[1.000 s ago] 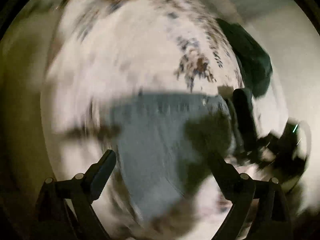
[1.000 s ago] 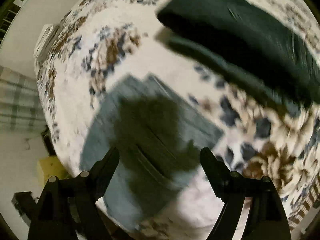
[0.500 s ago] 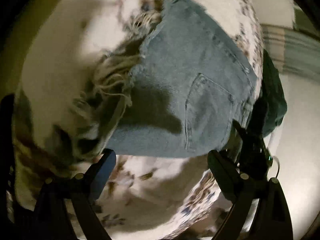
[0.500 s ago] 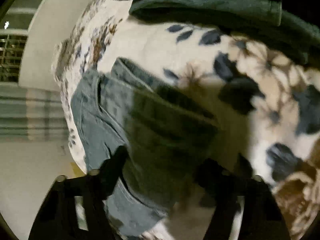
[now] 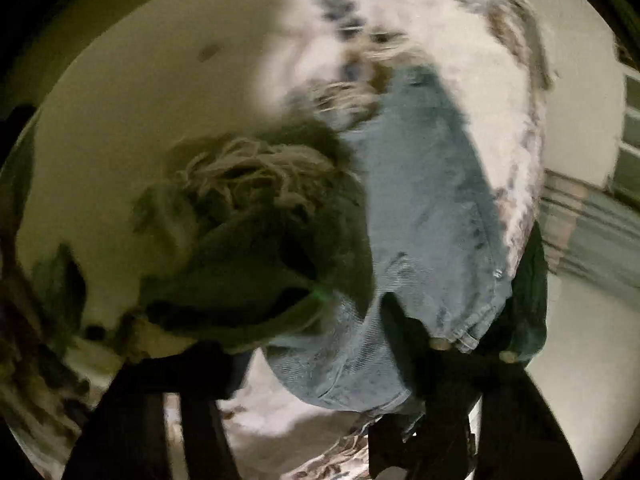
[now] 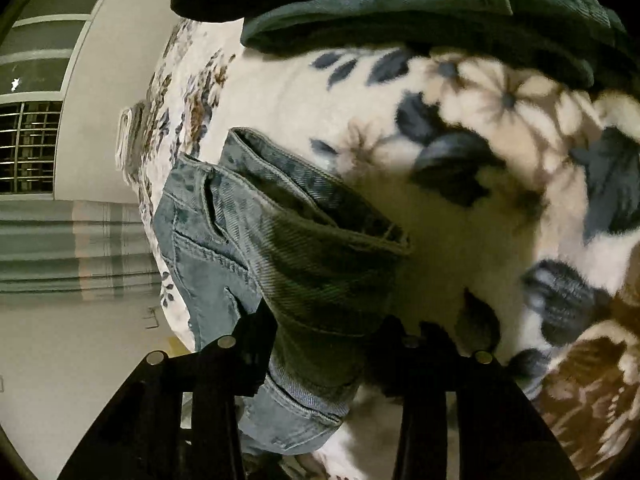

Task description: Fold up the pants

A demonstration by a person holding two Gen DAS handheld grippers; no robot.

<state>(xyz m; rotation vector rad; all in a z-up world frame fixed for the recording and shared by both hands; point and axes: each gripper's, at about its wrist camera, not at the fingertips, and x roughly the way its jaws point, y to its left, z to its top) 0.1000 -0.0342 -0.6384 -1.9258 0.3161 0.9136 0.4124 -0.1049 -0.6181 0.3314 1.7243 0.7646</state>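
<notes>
Light blue denim pants [image 5: 432,216] with a frayed hem [image 5: 256,176] lie on a floral blanket [image 5: 400,40]. In the left wrist view my left gripper [image 5: 316,340] stands open, its fingers on either side of the near denim edge. In the right wrist view the pants [image 6: 256,232] show a pocket and a waistband edge. My right gripper [image 6: 324,344] is open, its fingers straddling the denim close to the cloth. Neither gripper visibly pinches the fabric.
Dark green folded clothing [image 6: 420,4] lies on the blanket [image 6: 500,92] beyond the pants; it also shows at the right of the left wrist view [image 5: 532,304]. The bed edge drops to a pale floor [image 6: 80,344]. A barred window [image 6: 28,144] is at far left.
Both grippers have dropped closer to the pants. The left view has swung so the frayed hem is nearer. The right gripper's fingers now straddle the denim edge.
</notes>
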